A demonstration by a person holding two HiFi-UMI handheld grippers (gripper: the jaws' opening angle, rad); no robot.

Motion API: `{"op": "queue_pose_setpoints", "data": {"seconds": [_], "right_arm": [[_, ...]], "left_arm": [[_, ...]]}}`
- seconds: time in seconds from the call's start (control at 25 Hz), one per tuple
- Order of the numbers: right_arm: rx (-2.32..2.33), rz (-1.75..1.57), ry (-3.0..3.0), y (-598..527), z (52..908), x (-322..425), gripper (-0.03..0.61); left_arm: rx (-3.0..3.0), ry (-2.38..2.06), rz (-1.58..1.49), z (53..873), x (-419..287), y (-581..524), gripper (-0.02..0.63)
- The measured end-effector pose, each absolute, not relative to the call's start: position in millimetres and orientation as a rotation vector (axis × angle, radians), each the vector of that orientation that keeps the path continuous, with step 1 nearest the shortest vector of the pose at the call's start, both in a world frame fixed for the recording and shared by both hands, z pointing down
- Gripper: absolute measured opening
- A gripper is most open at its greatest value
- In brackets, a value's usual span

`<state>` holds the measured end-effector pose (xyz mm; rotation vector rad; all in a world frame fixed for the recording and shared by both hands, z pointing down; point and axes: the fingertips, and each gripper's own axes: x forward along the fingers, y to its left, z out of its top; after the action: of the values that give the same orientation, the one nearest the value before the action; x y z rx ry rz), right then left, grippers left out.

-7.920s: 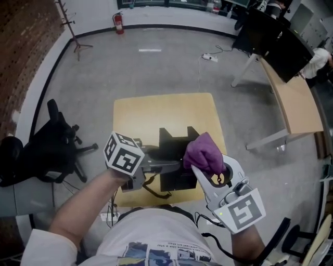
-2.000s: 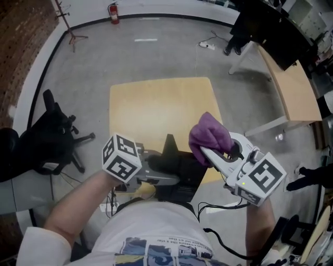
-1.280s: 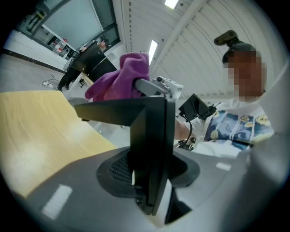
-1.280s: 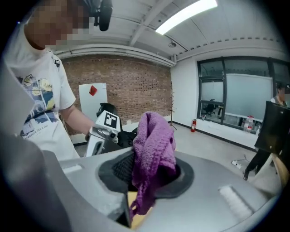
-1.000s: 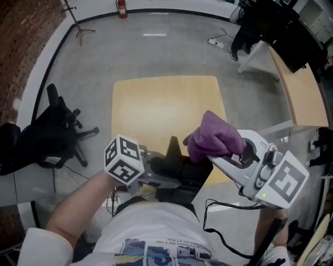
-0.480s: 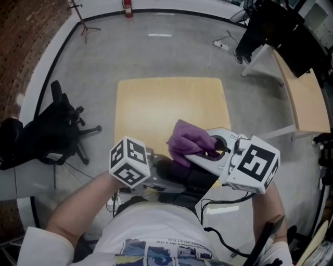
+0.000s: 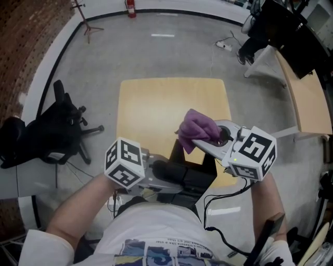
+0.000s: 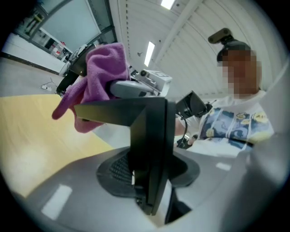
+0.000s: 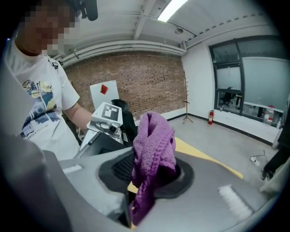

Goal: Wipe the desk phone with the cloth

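My left gripper (image 7: pixel 167 175) is shut on the black desk phone (image 7: pixel 195 177) and holds it tilted over the near edge of the yellow table (image 7: pixel 156 109). In the left gripper view the phone's thin black panel (image 8: pixel 152 136) stands clamped between the jaws of the left gripper (image 8: pixel 147 181). My right gripper (image 7: pixel 193 138) is shut on a purple cloth (image 7: pixel 196 127), bunched at the phone's far upper edge. In the right gripper view the cloth (image 9: pixel 153 145) hangs from the right gripper (image 9: pixel 149 177). The cloth (image 8: pixel 100 72) hangs just behind the panel's top; contact is unclear.
A black office chair (image 7: pixel 49 136) stands left of the table. A second wooden desk (image 7: pixel 307 98) and dark monitors are at the right. A red fire extinguisher (image 7: pixel 131 7) and a coat stand (image 7: pixel 86 20) are by the far wall. A cable (image 7: pixel 223 44) lies on the floor.
The right gripper came down and leftward with the cloth, from beside the phone's right to its top edge. The left gripper kept the phone nearly still.
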<state>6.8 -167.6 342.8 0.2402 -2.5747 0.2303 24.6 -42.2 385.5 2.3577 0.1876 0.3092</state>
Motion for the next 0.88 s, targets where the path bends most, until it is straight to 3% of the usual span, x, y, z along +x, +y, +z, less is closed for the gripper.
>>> {"op": "queue_pose_setpoints", "data": {"seconds": [0.48,0.88], "right_arm": [[0.703,0.342,-2.626,-190.3,332.7,84.9,0.097],[0.610,0.586,-2.771,-142.5,341.4,62.0,0.097]], "left_arm": [[2.354,0.116,0.215,376.9,1.8,-78.7,0.181],[2.327,0.104,0.148,365.0,-6.5,-103.9,0.181]]}}
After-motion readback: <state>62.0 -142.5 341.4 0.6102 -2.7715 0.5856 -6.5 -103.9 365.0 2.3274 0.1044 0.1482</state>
